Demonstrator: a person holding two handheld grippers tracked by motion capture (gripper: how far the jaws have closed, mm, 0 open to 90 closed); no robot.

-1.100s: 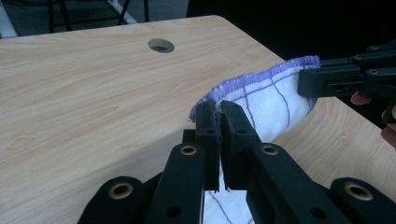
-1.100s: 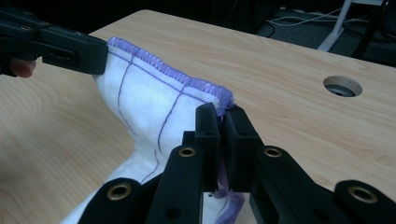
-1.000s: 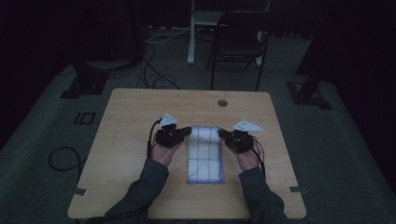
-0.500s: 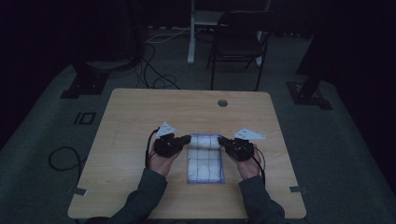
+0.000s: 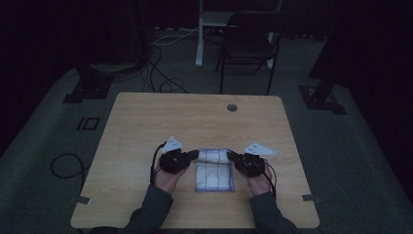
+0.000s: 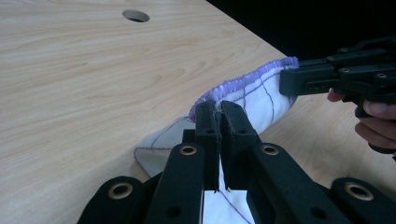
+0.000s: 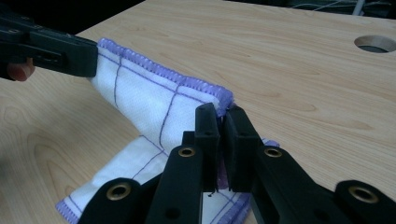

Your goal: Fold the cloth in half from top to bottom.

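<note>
A white cloth (image 5: 214, 170) with purple grid lines and a purple hem lies on the wooden table (image 5: 146, 126) near its front edge. Its far edge is lifted and curled back toward the person. My left gripper (image 5: 195, 154) is shut on the cloth's left far corner (image 6: 210, 100). My right gripper (image 5: 231, 155) is shut on the right far corner (image 7: 223, 100). In the left gripper view the left gripper (image 6: 219, 112) pinches the hem, with the other gripper at the right. The right gripper (image 7: 222, 116) pinches the hem in the right gripper view; the near half of the cloth (image 7: 135, 168) lies flat below.
A round cable hole (image 5: 232, 107) sits in the table's far part. Beyond the table stand a dark chair (image 5: 248, 44) and a white post (image 5: 199, 34). Cables (image 5: 160, 73) lie on the grey floor, with black stand bases (image 5: 87, 85) at both sides.
Both grippers have moved toward the person, carrying the cloth's far edge up and back over its near half. The cloth now looks shorter.
</note>
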